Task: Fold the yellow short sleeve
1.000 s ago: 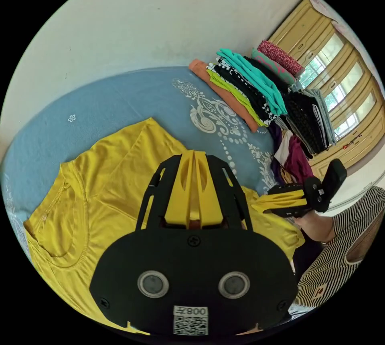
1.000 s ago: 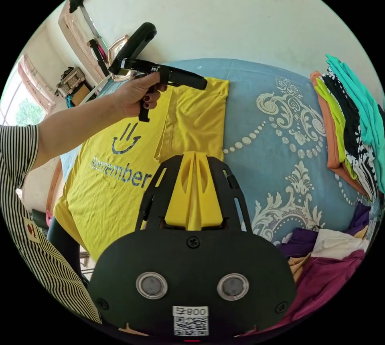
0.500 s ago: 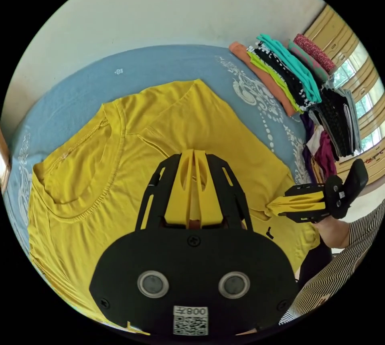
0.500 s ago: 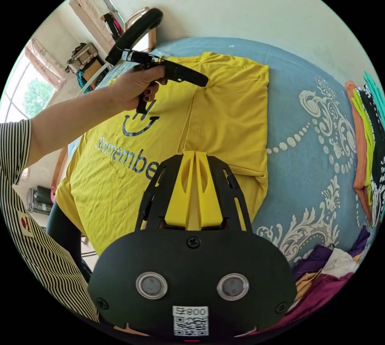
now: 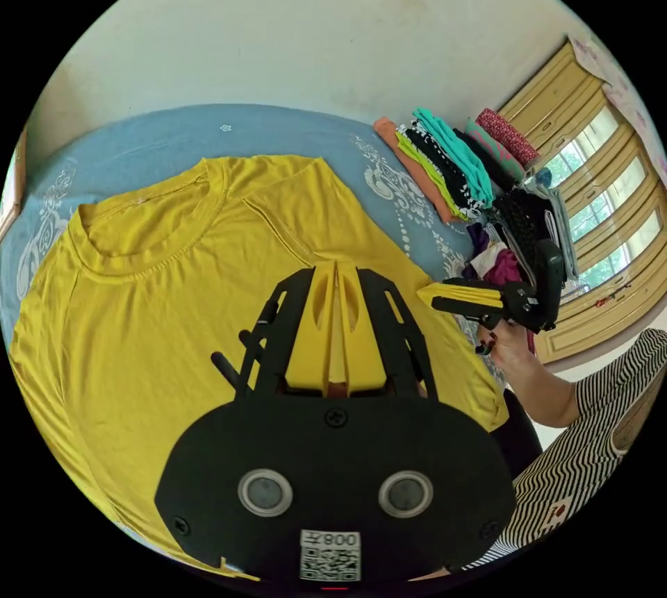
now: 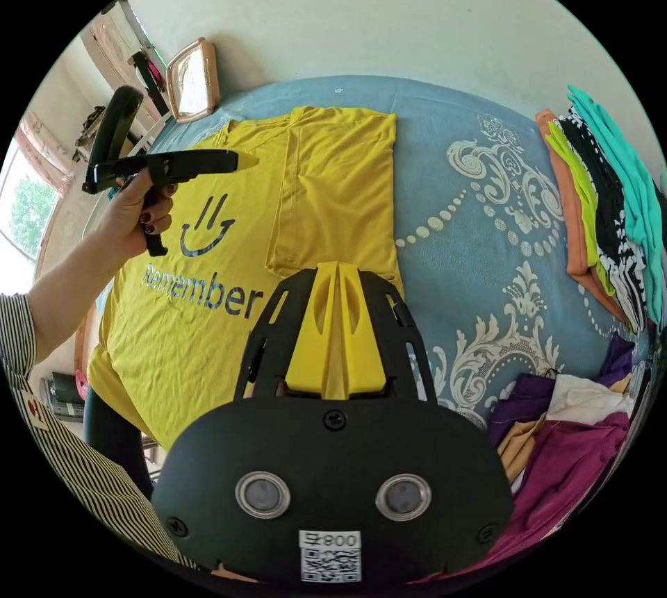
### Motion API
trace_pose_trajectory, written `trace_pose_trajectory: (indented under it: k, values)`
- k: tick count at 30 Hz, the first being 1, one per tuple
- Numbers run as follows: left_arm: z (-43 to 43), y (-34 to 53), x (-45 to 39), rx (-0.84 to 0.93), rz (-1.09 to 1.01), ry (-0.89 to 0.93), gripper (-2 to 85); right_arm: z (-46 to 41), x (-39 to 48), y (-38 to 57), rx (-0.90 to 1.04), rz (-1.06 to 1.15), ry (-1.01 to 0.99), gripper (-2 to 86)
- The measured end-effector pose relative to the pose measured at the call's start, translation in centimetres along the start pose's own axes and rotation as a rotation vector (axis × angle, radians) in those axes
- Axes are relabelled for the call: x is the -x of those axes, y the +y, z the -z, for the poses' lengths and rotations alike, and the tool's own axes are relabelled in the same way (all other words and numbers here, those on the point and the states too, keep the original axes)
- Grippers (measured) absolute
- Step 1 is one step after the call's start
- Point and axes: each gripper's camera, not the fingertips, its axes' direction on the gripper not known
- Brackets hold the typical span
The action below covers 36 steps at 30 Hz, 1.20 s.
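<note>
Left gripper view: left gripper [image 5: 336, 271] jaws closed, empty, above yellow shirt [image 5: 139, 292] spread flat on blue bedsheet [image 5: 125, 139]. Right gripper [image 5: 445, 294] off to its side, over shirt edge.

Right gripper view: right gripper [image 6: 338, 273] jaws together, holding nothing; folded-over shirt side [image 6: 333, 188] just ahead. Left gripper [image 6: 229, 160] hovers beyond, closed. Folded clothes stack [image 6: 611, 209] well aside.

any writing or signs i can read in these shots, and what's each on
"Remember" under a smiley face sign, on the yellow shirt lying on the blue bed cover.
Small badge on the person's striped top: too small to read.
Pale scrolls on the cover are ornament, not text.
</note>
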Motion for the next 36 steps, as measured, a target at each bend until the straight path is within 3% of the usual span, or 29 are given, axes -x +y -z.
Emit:
trace_pose_trajectory:
  k: [10, 16, 25, 36]
  values:
    - [19.8, 34.1, 13.8, -0.248, 0.650, -0.085, 3.6, -1.2, 10.5, 0.2, 0.139, 0.098, -0.158, 0.1]
    - [26.4, 47.9, 21.7, -0.411, 0.905, -0.137, 7.1, -2.7, 17.8, -1.9, 0.232, 0.166, -0.270, 0.1]
    - [28.1, 60.0, 31.9, -0.673, 1.060, 0.015, 5.3, -5.6, 29.5, -11.1, 0.252, 0.304, -0.310, 0.2]
    - [28.2, 69.7, 34.3, -0.887, 1.032, 0.101, 1.3, -13.1, 48.3, -29.1, 0.157, 0.545, -0.361, 3.0]
